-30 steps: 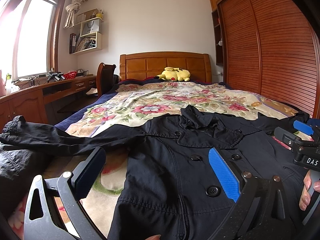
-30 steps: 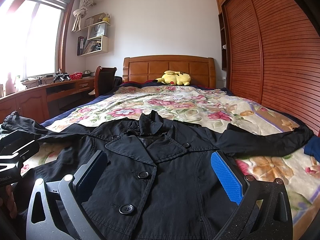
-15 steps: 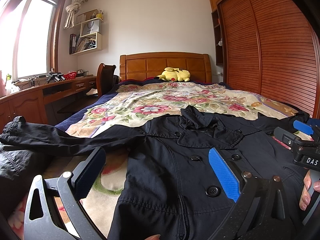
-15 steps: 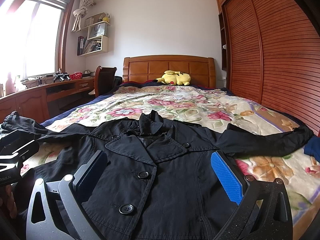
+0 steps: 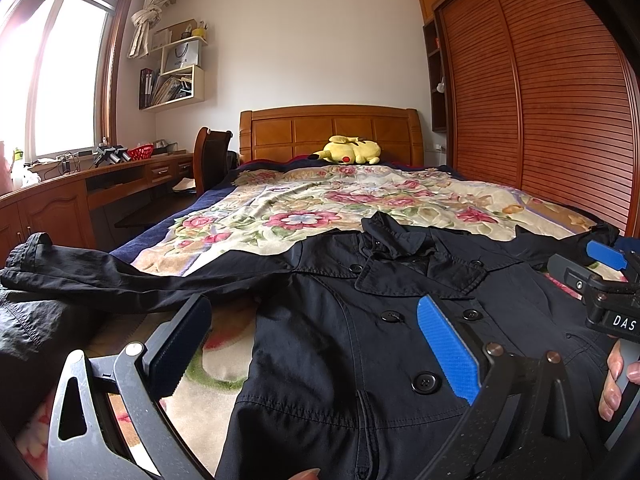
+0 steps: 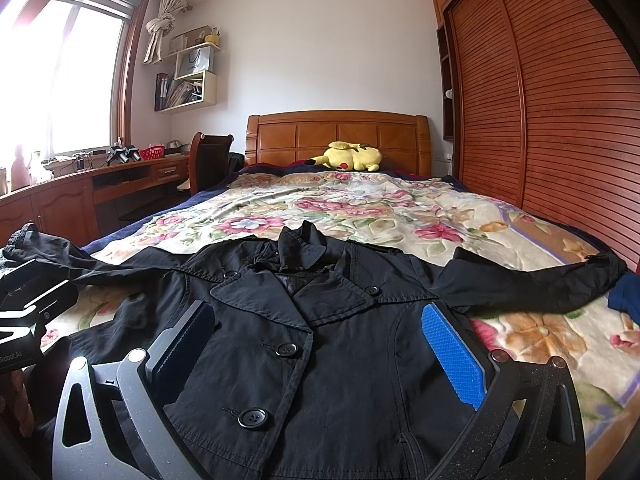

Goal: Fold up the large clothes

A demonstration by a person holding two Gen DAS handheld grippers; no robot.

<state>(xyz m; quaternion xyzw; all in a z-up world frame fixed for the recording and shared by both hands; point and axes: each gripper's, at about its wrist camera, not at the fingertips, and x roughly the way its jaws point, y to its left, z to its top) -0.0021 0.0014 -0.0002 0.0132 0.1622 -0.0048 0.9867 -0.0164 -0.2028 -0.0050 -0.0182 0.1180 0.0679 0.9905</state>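
At the far left a wooden desk [image 6: 100, 188] runs under the window, with a chair [image 6: 210, 160] at its end. The black coat [image 6: 320, 340] lies face up and buttoned across the near end of the bed [image 6: 360, 208], on the flowered blanket, collar toward the headboard. Its one sleeve [image 5: 100, 276] stretches out to the left edge of the bed and the other sleeve [image 6: 540, 288] to the right. The left gripper [image 5: 316, 344] hovers over the coat's left side, jaws spread wide and holding nothing. The right gripper [image 6: 324, 348] hovers above the coat's chest, also wide apart and empty. A yellow plush toy [image 6: 352, 156] rests against the headboard, and slatted wardrobe doors [image 6: 560, 120] fill the right wall.
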